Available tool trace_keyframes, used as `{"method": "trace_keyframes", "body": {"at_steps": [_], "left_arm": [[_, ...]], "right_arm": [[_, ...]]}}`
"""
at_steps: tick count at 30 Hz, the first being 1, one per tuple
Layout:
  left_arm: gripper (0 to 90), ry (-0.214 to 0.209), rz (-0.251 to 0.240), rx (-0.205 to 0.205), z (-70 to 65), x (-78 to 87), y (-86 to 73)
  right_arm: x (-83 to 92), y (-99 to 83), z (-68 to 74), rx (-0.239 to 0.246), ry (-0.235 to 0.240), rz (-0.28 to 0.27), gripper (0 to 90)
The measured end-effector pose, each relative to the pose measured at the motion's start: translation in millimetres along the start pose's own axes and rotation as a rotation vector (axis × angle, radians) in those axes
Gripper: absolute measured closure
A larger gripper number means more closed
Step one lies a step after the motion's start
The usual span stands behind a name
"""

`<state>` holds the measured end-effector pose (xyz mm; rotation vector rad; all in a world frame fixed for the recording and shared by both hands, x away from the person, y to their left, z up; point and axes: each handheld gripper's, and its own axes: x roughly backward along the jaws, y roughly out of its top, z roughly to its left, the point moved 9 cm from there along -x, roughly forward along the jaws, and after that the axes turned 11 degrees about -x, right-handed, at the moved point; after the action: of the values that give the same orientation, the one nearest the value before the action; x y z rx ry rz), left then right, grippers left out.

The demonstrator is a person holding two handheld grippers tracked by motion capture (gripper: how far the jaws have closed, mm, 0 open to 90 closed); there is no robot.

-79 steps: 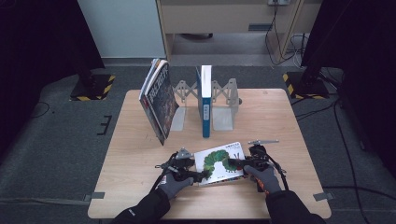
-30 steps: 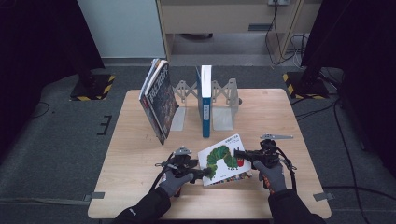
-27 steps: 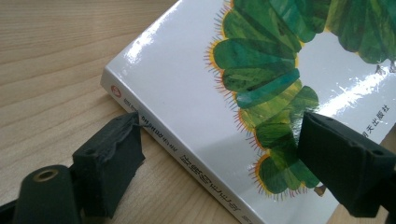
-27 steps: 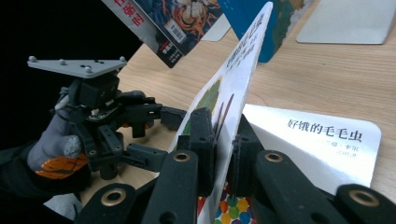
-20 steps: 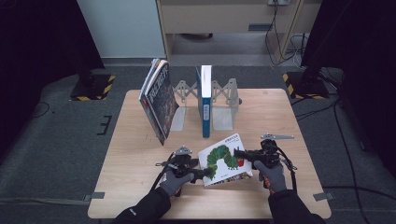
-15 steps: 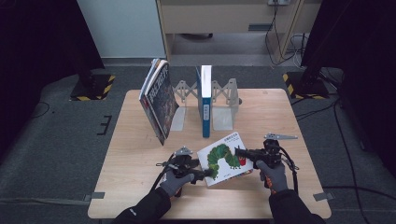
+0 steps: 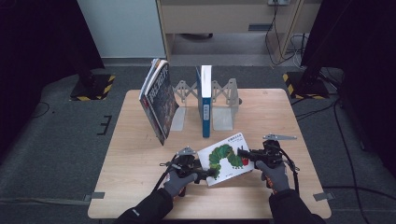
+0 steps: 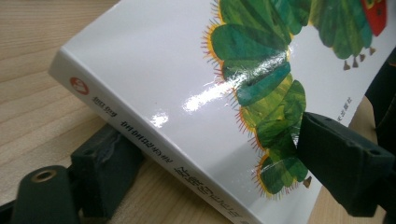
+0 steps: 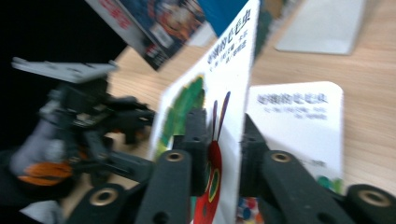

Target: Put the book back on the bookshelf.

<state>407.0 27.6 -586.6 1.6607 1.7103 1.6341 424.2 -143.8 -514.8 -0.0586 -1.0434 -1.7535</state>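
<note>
A white picture book with a green caterpillar (image 7: 226,156) lies near the table's front edge. My left gripper (image 7: 205,173) is shut on its spine end: one jaw under the spine, the other on the cover (image 8: 177,79). Its jaws have just been closing on the book. My right gripper (image 7: 243,153) holds the front cover (image 9: 224,70) between its pads, lifted up on edge. These jaws have just been opening a little, with the cover still between them. The white title page (image 9: 294,116) lies flat beneath.
A metal book rack (image 7: 224,100) stands at the middle back of the wooden table (image 7: 140,177). A blue book (image 7: 205,100) stands upright in it. Several books (image 7: 159,100) lean at its left end.
The right gripper has lifted the book's right edge, so the front cover went from flat to raised and tilted. The left hand has kept still at the spine.
</note>
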Motion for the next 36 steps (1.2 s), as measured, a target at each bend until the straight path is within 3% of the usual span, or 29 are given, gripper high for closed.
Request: {"method": "trace_keyframes", "body": {"at_steps": [4, 10, 18, 24, 30, 36], "left_arm": [[17.9, 0.005, 0.000, 0.004, 1.4, 0.5, 0.1], [17.9, -0.001, -0.006, 0.015, 2.0, -0.2, 0.9], [17.4, -0.007, -0.006, 0.014, 3.4, -1.1, 2.3], [16.2, -0.002, 0.001, 0.001, 2.3, -1.9, 2.0], [14.3, -0.014, -0.022, 0.032, 2.3, -1.5, 2.4], [13.0, -0.018, -0.026, 0.039, 1.9, -1.6, 2.4]], "right_arm": [[-5.0, -5.9, -11.5, 0.011, -0.089, 0.046, 68.8], [-12.9, -15.9, -23.8, 0.035, -0.183, 0.115, 60.3], [-20.4, -22.7, -31.4, 0.051, -0.218, 0.152, 55.0], [-25.2, -25.8, -27.8, 0.060, -0.197, 0.158, 54.3], [-28.4, -27.2, -25.2, 0.065, -0.183, 0.159, 53.5], [-29.1, -28.1, -24.2, 0.067, -0.177, 0.157, 51.8]]}}
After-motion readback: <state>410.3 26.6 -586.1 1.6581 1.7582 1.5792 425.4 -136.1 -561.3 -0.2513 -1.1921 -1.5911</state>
